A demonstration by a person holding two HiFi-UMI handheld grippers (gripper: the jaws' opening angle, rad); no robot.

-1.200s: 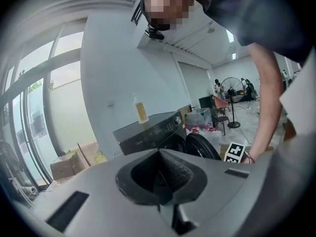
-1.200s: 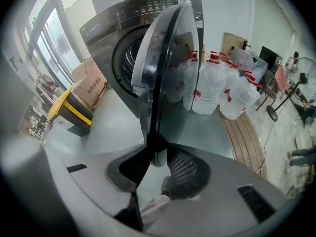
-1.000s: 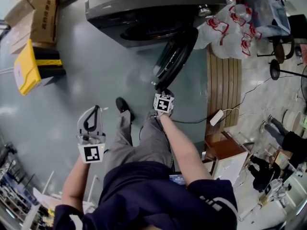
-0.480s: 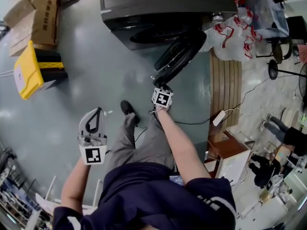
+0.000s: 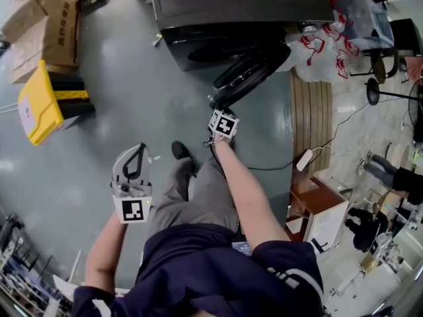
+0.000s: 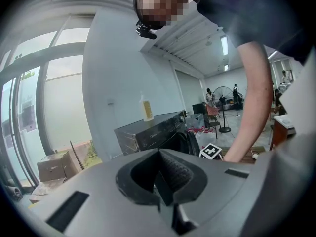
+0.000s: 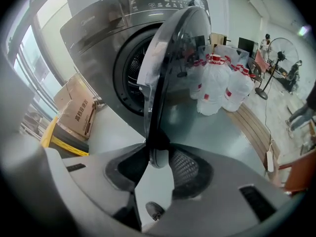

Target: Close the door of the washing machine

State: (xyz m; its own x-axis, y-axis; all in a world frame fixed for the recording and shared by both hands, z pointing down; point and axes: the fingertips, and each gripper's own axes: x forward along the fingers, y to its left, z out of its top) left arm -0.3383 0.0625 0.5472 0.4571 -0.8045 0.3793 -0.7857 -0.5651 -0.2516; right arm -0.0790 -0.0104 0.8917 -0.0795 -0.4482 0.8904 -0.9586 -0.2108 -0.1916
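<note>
The dark washing machine stands at the top of the head view, its round door hanging partly open toward the right. My right gripper is at the door's free edge. In the right gripper view the door's rim sits between the pads, touching them, while the jaws are opening; the drum mouth gapes behind it. My left gripper hangs off to the left above the floor, shut on nothing. Beyond its jaws in the left gripper view is the machine.
Cardboard boxes and a yellow case lie at the left. White bags with red print and a slatted wooden board lie right of the machine. A power strip and cable cross the floor. My shoe is below the door.
The door has swung closer to the machine's front, with my right gripper moving along at its edge. The left gripper has drifted slightly right and toward the machine.
</note>
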